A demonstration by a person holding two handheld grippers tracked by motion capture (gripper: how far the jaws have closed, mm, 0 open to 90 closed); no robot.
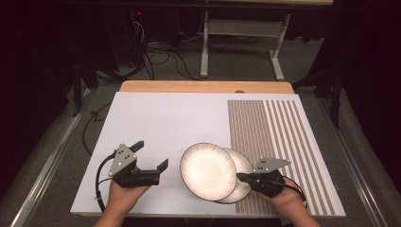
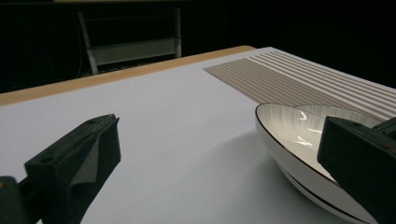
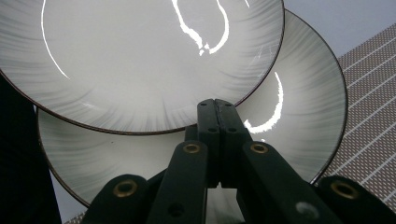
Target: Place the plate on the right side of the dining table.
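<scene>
From the high view, you hold your left gripper (image 1: 150, 155) over the bare white sheet (image 1: 165, 118) that covers the table, its two black jaws spread wide with nothing between them. Just to its right lie two round white ceramic plates with thin dark rims: the upper plate (image 1: 208, 171) rests tilted on the lower plate (image 1: 242, 163), which peeks out on the right and straddles the edge of the brown-and-white striped mat (image 1: 279, 137). Your right gripper (image 1: 240, 177) comes in from the right, its jaws pressed together at the near right edge of the plates, where the two overlap. The light wooden table edge (image 1: 203, 86) shows at the far side.

In the left gripper view, your own jaws stand far apart at both bottom corners, holding nothing. The stacked plates sit just beside the right-hand jaw, the upper plate (image 2: 289, 140) raised over the lower plate (image 2: 336, 114), with the striped mat (image 2: 299, 79) behind them.

In the right gripper view, your jaws are closed flat against each other over the lower plate (image 3: 299, 93), their tips reaching the rim of the upper plate (image 3: 140, 60). Whether they pinch that rim you cannot tell from here. The striped mat (image 3: 373, 93) lies at the right.
</scene>
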